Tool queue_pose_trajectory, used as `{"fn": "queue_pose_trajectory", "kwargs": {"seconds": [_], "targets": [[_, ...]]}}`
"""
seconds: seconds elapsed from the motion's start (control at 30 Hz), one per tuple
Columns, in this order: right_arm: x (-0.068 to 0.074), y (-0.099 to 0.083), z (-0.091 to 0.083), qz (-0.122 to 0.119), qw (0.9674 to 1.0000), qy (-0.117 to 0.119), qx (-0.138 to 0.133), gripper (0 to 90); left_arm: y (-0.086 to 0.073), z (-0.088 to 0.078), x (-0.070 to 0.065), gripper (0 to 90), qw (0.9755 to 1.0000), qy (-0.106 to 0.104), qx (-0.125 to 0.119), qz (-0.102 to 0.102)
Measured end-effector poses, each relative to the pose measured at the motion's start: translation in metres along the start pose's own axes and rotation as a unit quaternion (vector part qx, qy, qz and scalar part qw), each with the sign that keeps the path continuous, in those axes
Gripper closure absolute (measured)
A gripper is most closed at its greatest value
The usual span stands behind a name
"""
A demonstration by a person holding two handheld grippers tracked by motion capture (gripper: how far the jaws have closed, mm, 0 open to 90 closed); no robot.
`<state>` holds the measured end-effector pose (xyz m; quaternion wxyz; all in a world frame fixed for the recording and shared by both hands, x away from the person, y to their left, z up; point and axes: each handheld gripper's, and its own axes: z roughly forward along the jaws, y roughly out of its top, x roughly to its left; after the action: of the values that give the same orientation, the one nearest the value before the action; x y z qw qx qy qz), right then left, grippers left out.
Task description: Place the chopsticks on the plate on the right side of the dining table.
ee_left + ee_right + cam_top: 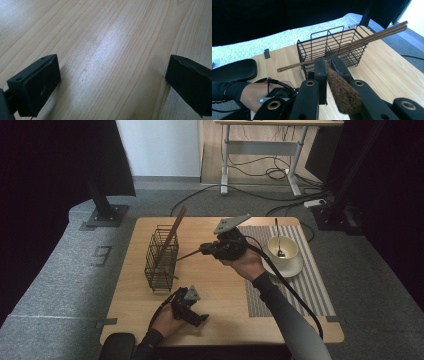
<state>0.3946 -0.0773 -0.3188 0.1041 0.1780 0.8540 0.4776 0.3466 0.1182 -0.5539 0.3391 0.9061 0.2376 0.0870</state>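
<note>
- Dark brown wood: a chopstick (343,92) is clamped between the closed jaws of the right gripper (329,65), its thick end running back toward the camera in the right gripper view.
- In the high view the right gripper (204,250) is held above the middle of the table (215,315), with the chopstick (189,254) pointing left toward the basket.
- The black wire basket (161,257) stands upright on the left part of the table, and the chopstick's tip lies just beside its right side; whether they touch I cannot tell.
- More chopsticks (175,230) lean in the basket, their upper ends rising past its far rim; in the right gripper view they (372,37) slant across its compartments.
- The left gripper (197,318) rests low near the table's front edge, well apart from the basket; its jaws stand wide with bare wood between them in the left gripper view.
- A pale cup (282,250) on a saucer (295,268), with a spoon (278,240) in the cup, sits on a striped mat (305,285) at the right.
</note>
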Motion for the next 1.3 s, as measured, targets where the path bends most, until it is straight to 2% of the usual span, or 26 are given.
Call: {"fn": "queue_pose_trajectory", "kwargs": {"seconds": [0.2, 0.37, 0.57, 0.87, 1.13, 1.3], "targets": [[-0.004, -0.006, -0.017, 0.007, 0.9999, -0.012, -0.010, 82.7, 0.000, 0.000, 0.000, 0.0, 1.0000, 0.000, 0.000, 0.000], [-0.009, -0.019, -0.029, 0.020, 0.9995, -0.020, -0.011, 82.6, 0.000, 0.000, 0.000, 0.2, 1.0000, -0.001, -0.001, -0.001], [-0.011, -0.031, -0.034, 0.026, 0.9994, -0.022, -0.011, 82.6, 0.000, -0.004, 0.002, 2.4, 1.0000, 0.006, 0.000, -0.008], [-0.004, -0.054, -0.036, 0.031, 0.9993, -0.018, -0.008, 82.7, 0.000, -0.018, 0.011, 3.5, 0.9986, 0.009, -0.039, -0.036], [-0.001, -0.075, -0.037, 0.042, 0.9991, -0.013, -0.001, 82.7, 0.001, -0.028, 0.016, 3.8, 0.9972, 0.003, -0.062, -0.041], [0.003, -0.088, -0.036, 0.046, 0.9989, -0.008, 0.002, 82.7, 0.001, -0.031, 0.018, 10.6, 0.9971, 0.008, -0.066, -0.038]]}}
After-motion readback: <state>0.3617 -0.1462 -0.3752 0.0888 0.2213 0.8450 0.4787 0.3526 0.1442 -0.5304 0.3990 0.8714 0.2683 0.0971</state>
